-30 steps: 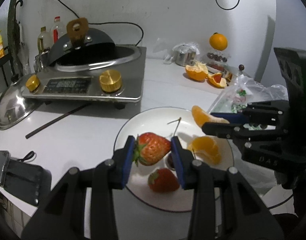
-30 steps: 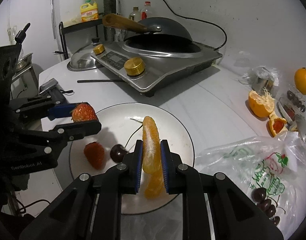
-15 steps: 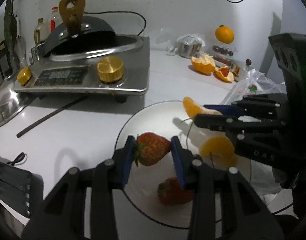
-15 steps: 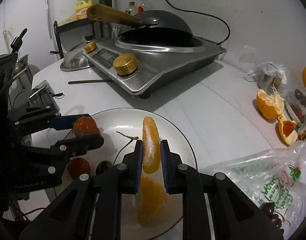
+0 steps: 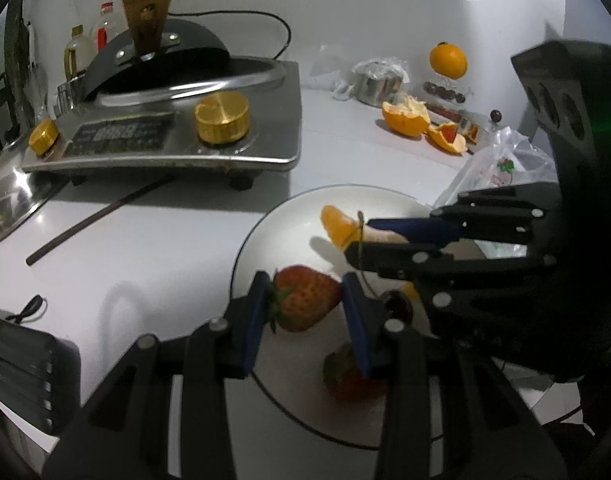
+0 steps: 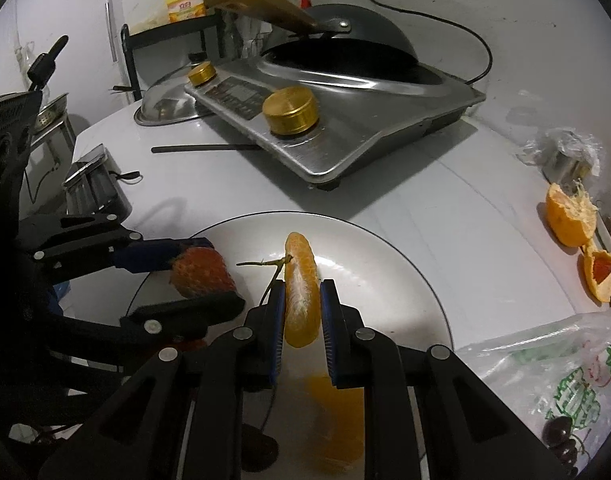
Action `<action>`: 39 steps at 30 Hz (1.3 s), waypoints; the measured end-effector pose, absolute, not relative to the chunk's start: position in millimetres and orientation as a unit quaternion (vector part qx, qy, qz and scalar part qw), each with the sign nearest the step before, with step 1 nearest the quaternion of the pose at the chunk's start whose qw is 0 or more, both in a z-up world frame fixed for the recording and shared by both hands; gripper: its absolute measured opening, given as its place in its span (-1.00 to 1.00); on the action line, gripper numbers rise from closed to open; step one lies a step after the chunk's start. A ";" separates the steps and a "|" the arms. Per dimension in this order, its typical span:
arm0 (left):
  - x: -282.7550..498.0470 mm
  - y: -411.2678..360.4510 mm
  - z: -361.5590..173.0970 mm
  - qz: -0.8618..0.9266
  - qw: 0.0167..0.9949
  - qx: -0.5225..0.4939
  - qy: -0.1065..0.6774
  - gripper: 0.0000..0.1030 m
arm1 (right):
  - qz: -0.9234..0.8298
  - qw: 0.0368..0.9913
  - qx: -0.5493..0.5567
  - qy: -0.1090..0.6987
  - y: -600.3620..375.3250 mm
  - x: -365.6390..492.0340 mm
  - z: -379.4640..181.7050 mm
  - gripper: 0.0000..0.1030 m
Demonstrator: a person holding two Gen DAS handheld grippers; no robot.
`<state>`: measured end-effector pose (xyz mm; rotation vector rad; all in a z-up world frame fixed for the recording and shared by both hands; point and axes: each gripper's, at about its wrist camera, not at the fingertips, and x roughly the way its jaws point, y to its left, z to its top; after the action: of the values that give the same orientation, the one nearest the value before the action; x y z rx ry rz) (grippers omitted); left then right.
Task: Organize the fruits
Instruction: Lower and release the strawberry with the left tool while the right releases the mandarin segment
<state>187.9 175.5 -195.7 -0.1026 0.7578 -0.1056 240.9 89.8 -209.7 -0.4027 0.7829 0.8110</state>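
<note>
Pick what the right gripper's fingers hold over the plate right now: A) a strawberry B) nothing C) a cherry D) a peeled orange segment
D: in the right wrist view the right gripper is shut on a peeled orange segment above the white plate, while the strawberry sits in the left gripper.

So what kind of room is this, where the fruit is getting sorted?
Most likely a home kitchen counter. A countertop cooker holds a dark wok, cooking oil bottles stand behind it, and a white plate of fruit sits in front.
</note>
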 end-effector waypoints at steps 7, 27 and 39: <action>186.0 179.0 -195.8 -0.052 0.927 -0.053 0.367 -0.25 | 0.386 0.819 -0.186 0.382 93.1 241.7 -215.5 -0.64; 185.3 173.2 -195.4 -0.054 0.926 -0.040 0.371 -0.09 | 0.378 0.815 -0.179 0.400 89.9 248.1 -220.5 -0.61; 177.7 165.0 -184.5 -0.053 0.931 -0.030 0.361 -0.06 | 0.368 0.828 -0.171 0.387 76.2 242.2 -206.0 -0.32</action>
<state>177.7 165.0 -184.5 -0.0605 0.7385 -0.1077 242.2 76.2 -206.0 -0.3630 0.8208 0.7821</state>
